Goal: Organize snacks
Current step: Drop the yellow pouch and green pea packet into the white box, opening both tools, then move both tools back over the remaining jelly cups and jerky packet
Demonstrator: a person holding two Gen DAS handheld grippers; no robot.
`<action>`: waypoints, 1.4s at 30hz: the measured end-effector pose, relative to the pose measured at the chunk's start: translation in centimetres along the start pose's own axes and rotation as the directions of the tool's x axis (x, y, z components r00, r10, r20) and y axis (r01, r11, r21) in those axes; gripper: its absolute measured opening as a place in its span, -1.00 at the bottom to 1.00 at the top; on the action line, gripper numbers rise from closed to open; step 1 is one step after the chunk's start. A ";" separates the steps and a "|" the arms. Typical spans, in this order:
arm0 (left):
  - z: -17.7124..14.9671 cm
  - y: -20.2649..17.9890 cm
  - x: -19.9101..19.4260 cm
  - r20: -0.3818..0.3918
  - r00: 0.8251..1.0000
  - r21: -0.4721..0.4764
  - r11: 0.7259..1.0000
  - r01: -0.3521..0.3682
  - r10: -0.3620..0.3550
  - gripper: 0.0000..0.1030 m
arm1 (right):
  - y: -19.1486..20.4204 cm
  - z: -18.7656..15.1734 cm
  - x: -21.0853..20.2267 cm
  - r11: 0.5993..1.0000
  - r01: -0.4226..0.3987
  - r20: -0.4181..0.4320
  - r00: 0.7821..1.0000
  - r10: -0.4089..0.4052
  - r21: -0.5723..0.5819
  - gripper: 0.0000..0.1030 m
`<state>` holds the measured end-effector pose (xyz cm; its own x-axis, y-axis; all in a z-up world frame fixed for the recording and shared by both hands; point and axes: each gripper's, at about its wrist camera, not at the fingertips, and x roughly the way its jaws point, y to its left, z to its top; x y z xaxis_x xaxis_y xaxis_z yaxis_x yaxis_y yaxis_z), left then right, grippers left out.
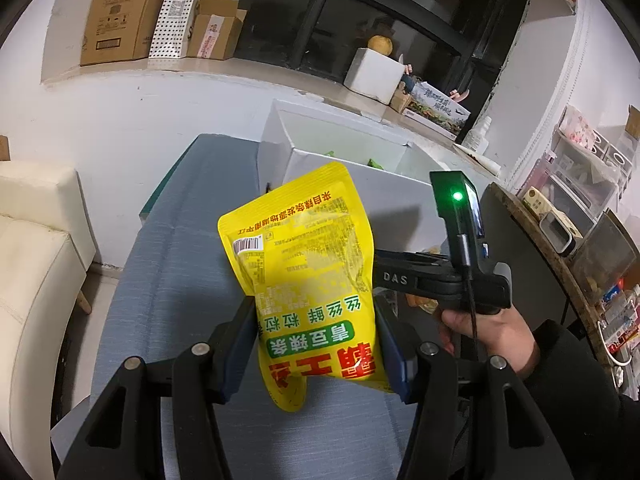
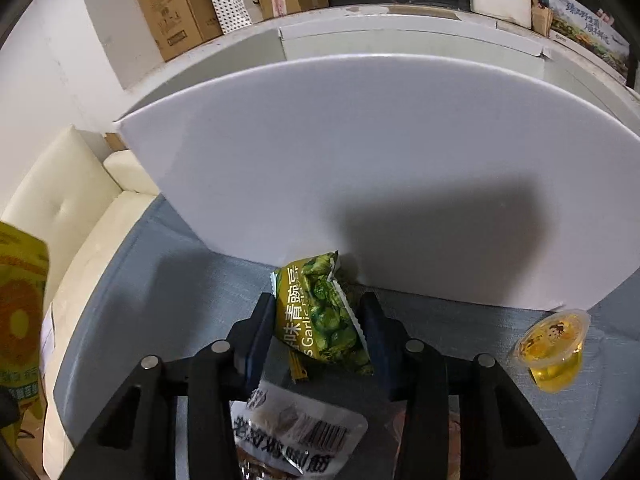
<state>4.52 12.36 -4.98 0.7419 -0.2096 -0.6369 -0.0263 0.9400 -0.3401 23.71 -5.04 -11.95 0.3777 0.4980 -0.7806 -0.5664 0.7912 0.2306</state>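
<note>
i note the left gripper [image 1: 316, 344] clamped on the yellow pouch [image 1: 304, 280]; the right gripper [image 2: 320, 332] pinches the green pea packet [image 2: 324, 312] by its edges, so it may slip. the jelly cup [image 2: 554, 354] at three o'clock risks a knock.

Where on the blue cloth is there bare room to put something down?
Bare cloth runs left of the yellow bag, toward the cream sofa. Another patch lies between the green pea packet and the jelly cup, along the white box. Crowded near the packets.
</note>
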 end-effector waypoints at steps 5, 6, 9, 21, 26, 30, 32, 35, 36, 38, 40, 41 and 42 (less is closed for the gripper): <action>0.4 -0.9 -0.1 0.006 1.000 0.026 1.000 0.016 -0.016 0.19 | -0.6 -2.1 -5.6 0.997 -0.064 0.115 0.992 0.059 0.041 -0.11; 0.6 -1.2 0.0 0.008 1.000 0.036 0.999 0.019 -0.019 0.19 | -0.8 -2.6 -7.7 0.998 -0.057 0.163 0.985 0.050 0.038 -0.11; 1.7 -2.4 0.3 0.018 0.999 0.062 0.998 0.033 -0.034 0.19 | -2.0 -2.6 -11.9 0.998 -0.035 0.252 0.967 0.021 0.052 -0.11; 14.2 -7.2 7.8 0.059 0.997 0.136 0.990 0.036 -0.045 0.19 | -7.9 8.1 -14.2 0.989 0.041 0.310 0.947 -0.083 0.140 -0.11; 17.6 -6.0 12.2 0.012 0.999 0.123 0.992 -0.036 0.035 0.73 | -9.9 10.4 -10.3 0.983 0.070 0.227 0.968 -0.107 0.167 -0.03; 18.0 -5.3 12.9 0.022 0.995 0.122 0.987 -0.101 0.099 1.00 | -10.9 9.5 -9.7 0.971 0.018 0.201 0.977 -0.067 0.240 0.95; 17.6 -4.8 12.7 0.014 0.996 0.112 0.990 -0.086 0.085 1.00 | -10.8 8.8 -10.3 0.974 0.054 0.208 0.973 -0.101 0.221 1.00; 17.0 -4.2 12.1 0.021 0.996 0.096 0.992 -0.087 0.085 1.00 | -10.8 8.0 -11.7 0.976 0.055 0.239 0.965 -0.106 0.208 1.00; 16.7 -4.1 11.7 0.024 0.996 0.094 0.992 -0.085 0.083 1.00 | -10.6 7.6 -12.4 0.979 0.049 0.254 0.962 -0.100 0.200 1.00; 16.3 -4.2 11.3 0.027 0.996 0.100 0.991 -0.091 0.088 1.00 | -10.0 7.2 -13.7 0.983 0.044 0.282 0.955 -0.094 0.176 1.00; 15.6 -4.6 10.4 0.033 0.995 0.114 0.989 -0.094 0.091 1.00 | -9.2 6.5 -15.0 0.986 0.047 0.304 0.948 -0.094 0.157 1.00; 15.1 -4.7 9.7 0.037 0.995 0.124 0.988 -0.095 0.091 1.00 | -8.5 5.8 -15.8 0.990 0.041 0.315 0.946 -0.081 0.133 1.00; 14.3 -5.0 8.8 0.044 0.995 0.136 0.986 -0.091 0.086 1.00 | -8.0 5.3 -16.3 0.993 0.039 0.319 0.945 -0.074 0.113 1.00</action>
<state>20.73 9.64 1.03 0.7656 -0.1163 -0.6327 -0.0020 0.9831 -0.1831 26.01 -17.56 2.00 0.6322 0.5255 -0.5694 -0.4645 0.8452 0.2644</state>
